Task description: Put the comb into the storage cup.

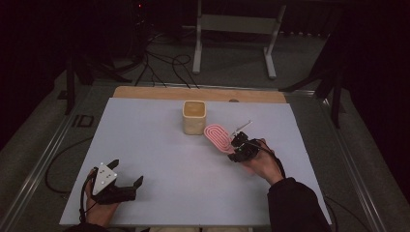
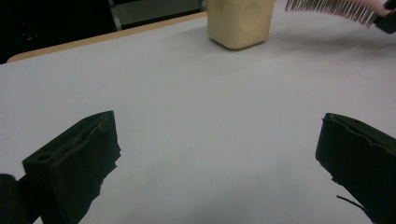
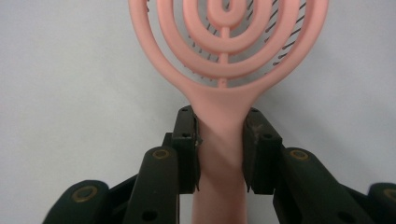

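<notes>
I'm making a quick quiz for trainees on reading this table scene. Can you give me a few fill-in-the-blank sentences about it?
1. The right claw is shut on the handle of a pink ____.
2. The left claw stands ____, with nothing between its jaws.
3. The hairbrush lies just right of a beige ____ in the high view.

Missing words: hairbrush; open; cup.

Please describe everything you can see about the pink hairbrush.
The pink hairbrush looks like smooth plastic. Its oval head is open, built of nested rings joined by a central rib, with thin dark bristles on the underside. The right gripper is shut on its handle just below the head, one pad on each side. In the left gripper view the brush appears lifted off the table, bristles pointing down, close to the cream square cup.
</notes>
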`<state>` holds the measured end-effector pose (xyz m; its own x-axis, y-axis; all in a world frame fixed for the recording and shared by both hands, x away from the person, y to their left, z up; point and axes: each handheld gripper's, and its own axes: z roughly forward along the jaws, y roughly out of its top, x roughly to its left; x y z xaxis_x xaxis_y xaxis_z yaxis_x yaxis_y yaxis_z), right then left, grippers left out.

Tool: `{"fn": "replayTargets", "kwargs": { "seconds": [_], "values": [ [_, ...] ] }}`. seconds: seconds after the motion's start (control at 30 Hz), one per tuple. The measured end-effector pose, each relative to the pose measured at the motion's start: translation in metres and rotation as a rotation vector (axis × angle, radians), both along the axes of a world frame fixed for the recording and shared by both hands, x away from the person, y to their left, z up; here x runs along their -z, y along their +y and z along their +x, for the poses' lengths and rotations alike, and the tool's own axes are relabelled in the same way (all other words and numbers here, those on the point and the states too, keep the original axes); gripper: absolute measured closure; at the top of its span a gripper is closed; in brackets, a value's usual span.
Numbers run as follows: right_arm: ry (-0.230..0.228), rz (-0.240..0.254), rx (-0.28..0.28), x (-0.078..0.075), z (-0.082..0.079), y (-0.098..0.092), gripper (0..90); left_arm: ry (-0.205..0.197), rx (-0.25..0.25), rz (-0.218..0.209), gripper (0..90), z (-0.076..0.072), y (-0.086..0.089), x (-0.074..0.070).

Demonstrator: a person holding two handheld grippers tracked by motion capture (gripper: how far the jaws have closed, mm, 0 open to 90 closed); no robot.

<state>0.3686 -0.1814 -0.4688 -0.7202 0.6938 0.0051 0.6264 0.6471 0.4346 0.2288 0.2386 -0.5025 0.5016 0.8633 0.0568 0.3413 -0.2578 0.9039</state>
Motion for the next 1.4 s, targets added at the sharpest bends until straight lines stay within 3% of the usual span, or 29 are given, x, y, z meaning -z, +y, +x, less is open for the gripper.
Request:
{"fn": "replayTargets", "kwargs": {
  "seconds": [0.37, 0.47, 0.5, 0.67, 0.97, 1.23, 1.4],
  "values": [
    [-0.113, 0.128, 0.019, -0.014, -0.027, -0.017, 69.8, 0.008, -0.008, 0.000, 0.0, 0.001, 0.000, 0.002],
    [-0.123, 0.136, 0.021, -0.014, -0.029, -0.018, 69.8, 0.010, -0.008, 0.000, 0.0, 0.001, 0.000, 0.002],
    [-0.159, 0.185, 0.033, -0.014, -0.040, -0.027, 69.8, 0.013, -0.009, 0.004, 0.0, 0.001, 0.000, 0.003],
    [-0.194, 0.234, 0.049, -0.014, -0.052, -0.037, 69.8, 0.020, -0.012, 0.010, 0.0, 0.002, -0.001, 0.004],
    [-0.215, 0.232, 0.042, -0.016, -0.056, -0.039, 69.7, 0.034, -0.031, 0.011, 0.0, 0.003, -0.001, 0.005],
    [-0.216, 0.235, 0.026, -0.010, -0.059, -0.030, 69.8, 0.050, -0.027, 0.006, 0.0, 0.002, -0.004, 0.004],
    [-0.240, 0.253, 0.002, -0.012, -0.061, -0.022, 69.8, 0.047, -0.037, -0.008, 0.0, 0.003, -0.010, -0.003]
  ]
}}
